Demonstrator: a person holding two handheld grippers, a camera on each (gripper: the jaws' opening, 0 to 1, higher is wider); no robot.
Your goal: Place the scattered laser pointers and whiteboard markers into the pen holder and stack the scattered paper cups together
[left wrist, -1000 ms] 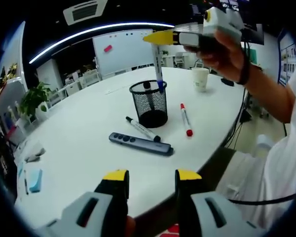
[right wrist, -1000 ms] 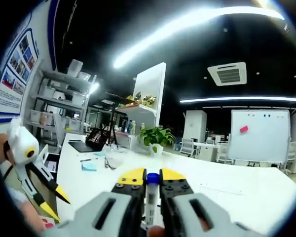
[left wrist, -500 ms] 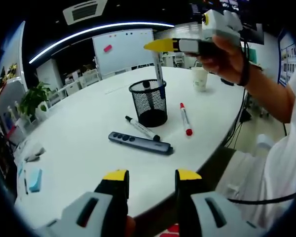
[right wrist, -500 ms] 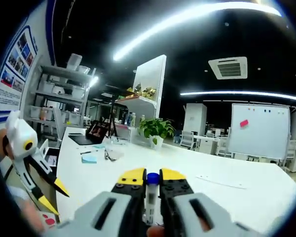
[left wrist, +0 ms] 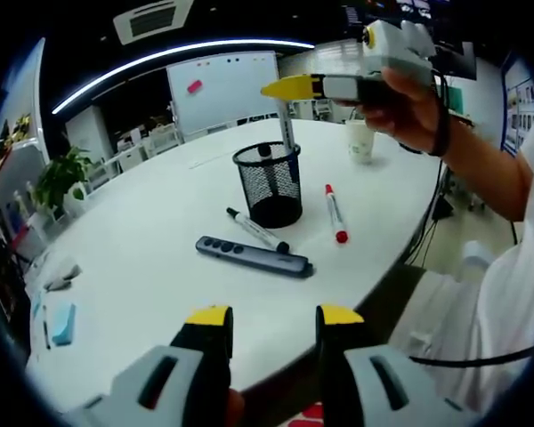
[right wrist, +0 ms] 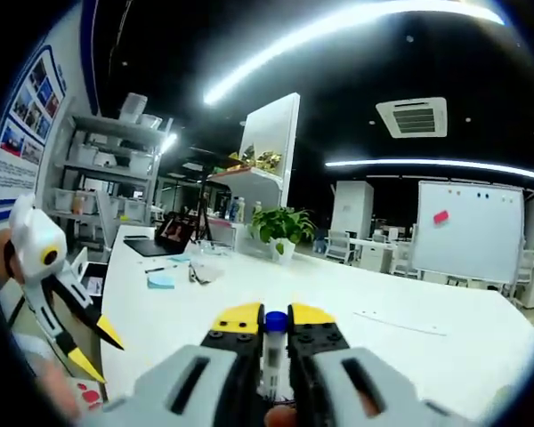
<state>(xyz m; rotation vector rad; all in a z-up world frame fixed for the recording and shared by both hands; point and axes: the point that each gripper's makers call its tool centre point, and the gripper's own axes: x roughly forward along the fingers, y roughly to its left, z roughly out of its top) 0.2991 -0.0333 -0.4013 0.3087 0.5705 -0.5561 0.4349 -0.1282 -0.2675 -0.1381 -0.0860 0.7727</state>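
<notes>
Left gripper [left wrist: 271, 318] low at table [left wrist: 160, 222] edge, jaws apart with nothing between; ahead lie remote-style pointer [left wrist: 254, 257], black marker [left wrist: 257, 231] just beyond it, mesh holder [left wrist: 269, 185] with 1 dark-capped item inside, red marker [left wrist: 335, 213] right of holder, paper cup [left wrist: 361, 140] far right. Right gripper [left wrist: 289, 87] held above holder, clamped on blue marker [left wrist: 286, 133] hanging upright, lower end at holder rim. In right gripper view, right gripper [right wrist: 265, 320] jaws narrow around blue-capped marker [right wrist: 271, 351], left gripper [right wrist: 80, 338] spread wide at left.
</notes>
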